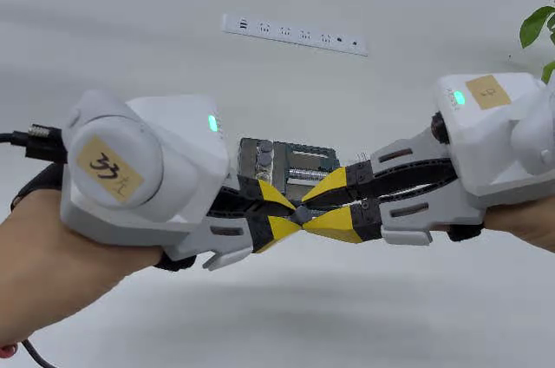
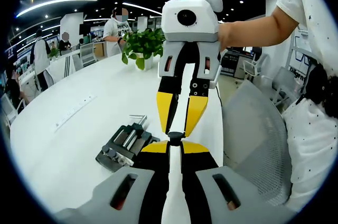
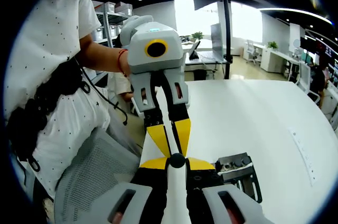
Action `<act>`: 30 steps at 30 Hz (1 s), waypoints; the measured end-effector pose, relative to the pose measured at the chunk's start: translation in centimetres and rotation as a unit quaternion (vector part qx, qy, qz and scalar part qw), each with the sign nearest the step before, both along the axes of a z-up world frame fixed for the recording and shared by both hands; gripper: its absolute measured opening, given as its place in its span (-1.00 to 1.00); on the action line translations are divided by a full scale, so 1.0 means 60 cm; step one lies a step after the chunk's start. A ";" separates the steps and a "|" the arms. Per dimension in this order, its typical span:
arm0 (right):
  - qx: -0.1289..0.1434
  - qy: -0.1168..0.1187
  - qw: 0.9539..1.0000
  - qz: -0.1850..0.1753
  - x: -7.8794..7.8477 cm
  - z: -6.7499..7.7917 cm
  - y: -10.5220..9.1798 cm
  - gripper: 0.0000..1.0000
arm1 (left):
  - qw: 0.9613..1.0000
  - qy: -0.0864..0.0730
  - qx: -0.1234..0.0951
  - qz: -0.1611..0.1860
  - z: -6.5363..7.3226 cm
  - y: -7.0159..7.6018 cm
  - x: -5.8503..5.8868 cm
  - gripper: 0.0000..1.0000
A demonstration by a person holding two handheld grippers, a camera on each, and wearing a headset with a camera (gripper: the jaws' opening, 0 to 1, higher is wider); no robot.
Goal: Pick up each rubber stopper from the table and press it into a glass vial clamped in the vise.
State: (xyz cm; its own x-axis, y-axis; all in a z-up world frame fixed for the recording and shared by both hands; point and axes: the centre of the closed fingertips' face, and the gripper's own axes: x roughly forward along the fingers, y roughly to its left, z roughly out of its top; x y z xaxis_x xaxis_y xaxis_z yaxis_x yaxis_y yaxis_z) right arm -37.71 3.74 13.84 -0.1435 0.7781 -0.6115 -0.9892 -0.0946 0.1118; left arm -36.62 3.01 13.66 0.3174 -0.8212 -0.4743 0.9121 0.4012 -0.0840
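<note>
the left gripper (image 1: 291, 212), its white housing low, left and closest in the head view, has its yellow-tipped jaws pressed together on a small dark rubber stopper (image 1: 300, 212). the right gripper (image 1: 310, 212) meets it tip to tip from the opposite side, with its jaws likewise pinched onto the same stopper. which of the two carries the load cannot be told. the stopper is held in the air between them, above the table (image 1: 260, 316) and just in front of the vise (image 1: 299, 164). the vise rests on the table behind the tips, with a glass vial (image 1: 264, 160) upright at its left end. the vial shows a grey top, but it is too small to confirm whether that is a seated stopper. farther out on the table lies a power strip (image 1: 295, 36), and a potted plant (image 1: 538, 25) stands at the right edge. status, as a judgement: pick-up is complete for this stopper and a gripper-to-gripper regrip looks to be the step in hand. the carry to the vise and the press into a vial remain.
</note>
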 end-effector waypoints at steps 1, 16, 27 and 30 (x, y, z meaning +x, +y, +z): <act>0.000 0.001 1.000 0.000 0.000 0.000 0.000 -0.85 | 1.000 0.000 0.000 0.000 0.000 0.000 0.000 -0.93; -0.006 0.001 1.000 0.006 0.002 -0.007 -0.005 -0.86 | 1.000 -0.004 0.013 -0.012 -0.005 -0.001 -0.003 -0.93; -0.010 -0.002 1.000 0.006 -0.002 -0.007 -0.002 -0.88 | 1.000 -0.009 0.019 -0.015 -0.006 0.001 -0.003 -0.93; -0.010 -0.002 1.000 0.006 0.000 -0.008 -0.001 -0.88 | 1.000 -0.009 0.018 -0.014 -0.006 0.002 -0.003 -0.93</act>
